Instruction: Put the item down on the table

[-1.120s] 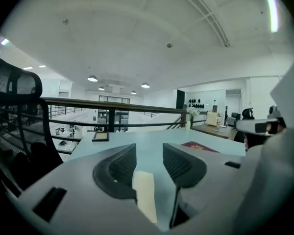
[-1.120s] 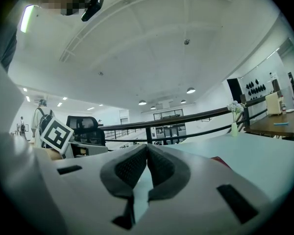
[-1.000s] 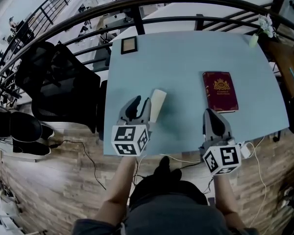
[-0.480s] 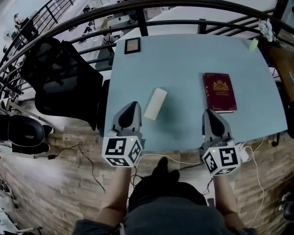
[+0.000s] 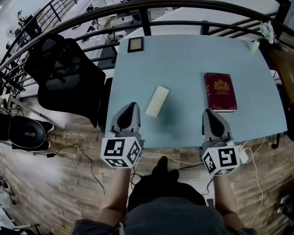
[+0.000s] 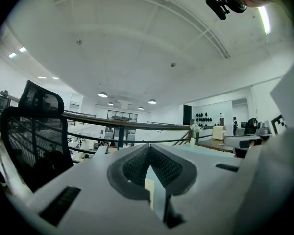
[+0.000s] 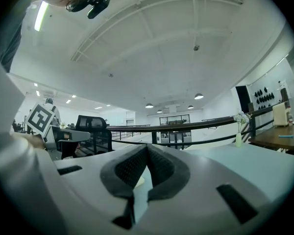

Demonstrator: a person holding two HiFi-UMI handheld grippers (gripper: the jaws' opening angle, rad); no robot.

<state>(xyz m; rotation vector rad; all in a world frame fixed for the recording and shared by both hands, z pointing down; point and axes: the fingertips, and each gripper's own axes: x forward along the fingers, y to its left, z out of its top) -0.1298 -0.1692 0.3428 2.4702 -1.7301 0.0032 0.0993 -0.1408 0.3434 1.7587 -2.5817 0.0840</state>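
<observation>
The pale rectangular block (image 5: 157,102) lies free on the desk (image 5: 186,62), toward its near left corner. The left hand-held gripper (image 5: 131,106) has let it go, drawn back to the near edge and closed empty. The right hand-held gripper (image 5: 210,114) is closed and empty too. The placing looks done.

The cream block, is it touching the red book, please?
No, the cream block lies well apart from the red book, with bare table between them.

The gold print on the red book (image 5: 219,92) is unreadable.
</observation>
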